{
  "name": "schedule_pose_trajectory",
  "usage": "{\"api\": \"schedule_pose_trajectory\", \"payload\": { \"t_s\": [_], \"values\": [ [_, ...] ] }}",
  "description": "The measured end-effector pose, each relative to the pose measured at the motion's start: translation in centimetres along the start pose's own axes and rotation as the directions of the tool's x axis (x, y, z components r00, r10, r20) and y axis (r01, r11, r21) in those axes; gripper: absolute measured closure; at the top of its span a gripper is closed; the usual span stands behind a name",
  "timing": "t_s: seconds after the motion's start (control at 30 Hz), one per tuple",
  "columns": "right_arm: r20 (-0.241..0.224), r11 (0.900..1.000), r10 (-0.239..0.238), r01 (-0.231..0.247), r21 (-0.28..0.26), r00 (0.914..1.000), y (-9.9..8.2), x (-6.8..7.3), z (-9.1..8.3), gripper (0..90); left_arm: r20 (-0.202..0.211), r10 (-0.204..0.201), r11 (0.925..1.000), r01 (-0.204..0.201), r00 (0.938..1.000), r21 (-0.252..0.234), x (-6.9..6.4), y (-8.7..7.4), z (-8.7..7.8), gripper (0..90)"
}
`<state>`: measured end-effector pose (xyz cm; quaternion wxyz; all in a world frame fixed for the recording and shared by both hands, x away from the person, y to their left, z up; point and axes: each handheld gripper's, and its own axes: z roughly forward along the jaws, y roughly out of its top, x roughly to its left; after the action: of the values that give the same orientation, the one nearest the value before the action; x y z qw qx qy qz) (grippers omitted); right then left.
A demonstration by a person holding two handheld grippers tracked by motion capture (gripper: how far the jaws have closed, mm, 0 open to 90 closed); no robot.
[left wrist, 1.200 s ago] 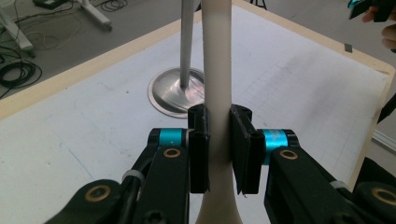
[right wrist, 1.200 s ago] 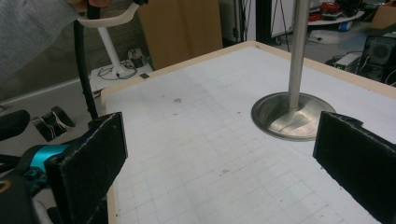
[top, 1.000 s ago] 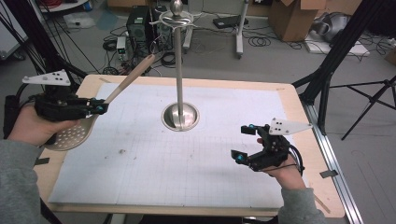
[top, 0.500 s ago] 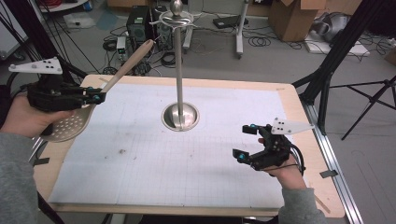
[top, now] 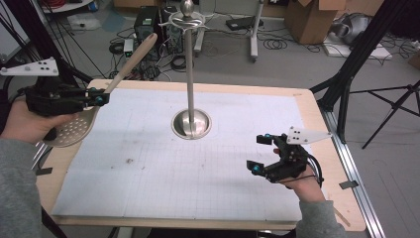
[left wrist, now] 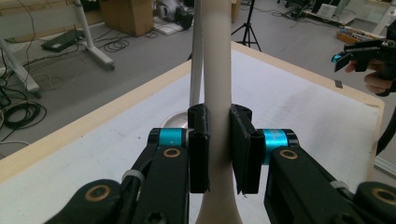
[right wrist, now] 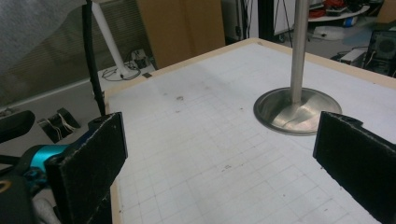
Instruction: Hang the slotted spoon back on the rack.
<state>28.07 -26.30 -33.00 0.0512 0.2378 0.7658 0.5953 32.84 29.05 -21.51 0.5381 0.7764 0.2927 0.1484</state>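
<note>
- At the left of the high view, my left gripper [top: 99,97] has its fingers [left wrist: 198,149] pinching the pale wooden handle of a skimmer spoon [top: 74,130].
- The spoon is off the surface [top: 223,173], held at the left edge of the frame. Its perforated metal bowl hangs low beside my left hand [top: 25,124].
- Its long axis runs on a slant: bowl toward the lower left, handle tip toward the upper middle of the frame, aimed roughly at the top of the stand [top: 189,69].
- The stand is a tall metal pole on a round base, near the middle of the surface, with a hook ring at its top.
- My right gripper [top: 260,152] sits at the lower right of the high view, fingers [right wrist: 91,158] spread wide and holding nothing.
- Risk, as I judge it: the grip is on a smooth round handle with the heavy bowl hanging below, so the spoon could pivot or slide through the fingers.
- A second risk: swinging the long handle toward the stand could knock the pole and tip it, since its base looks small for its height.
</note>
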Motion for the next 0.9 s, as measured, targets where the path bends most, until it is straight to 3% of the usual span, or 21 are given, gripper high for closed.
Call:
{"api": "schedule_pose_trajectory", "payload": {
  "t_s": [0.13, 0.3, 0.57, 0.9],
  "values": [
    [0.0, 0.9999, 0.005, -0.005, -0.011, 1.0, 0.0, -0.2, -0.2, 1.5, 0.006, -0.002, 1.0, 0.002, 1.0, -0.005, 0.6, 0.0, -0.1, 78.0],
    [0.022, 0.9997, -0.001, 0.002, -0.025, 0.9998, 0.0, -0.3, -0.7, 1.5, 0.045, 0.007, 0.9996, -0.005, 0.999, -0.029, 1.3, 0.0, -0.1, 78.0],
    [0.017, 0.9997, 0.003, -0.002, -0.025, 0.9998, 0.0, -0.4, -0.9, 1.5, 0.05, 0.005, 0.9971, -0.001, 0.9987, -0.076, 2.4, 0.4, -0.3, 78.0],
    [0.023, 0.9993, 0.003, -0.002, -0.038, 0.9997, 0.1, -0.6, -1.4, 1.5, 0.073, 0.014, 0.9977, -0.01, 0.9972, -0.067, 3.3, 1.3, 0.7, 78.0]
  ]
}}
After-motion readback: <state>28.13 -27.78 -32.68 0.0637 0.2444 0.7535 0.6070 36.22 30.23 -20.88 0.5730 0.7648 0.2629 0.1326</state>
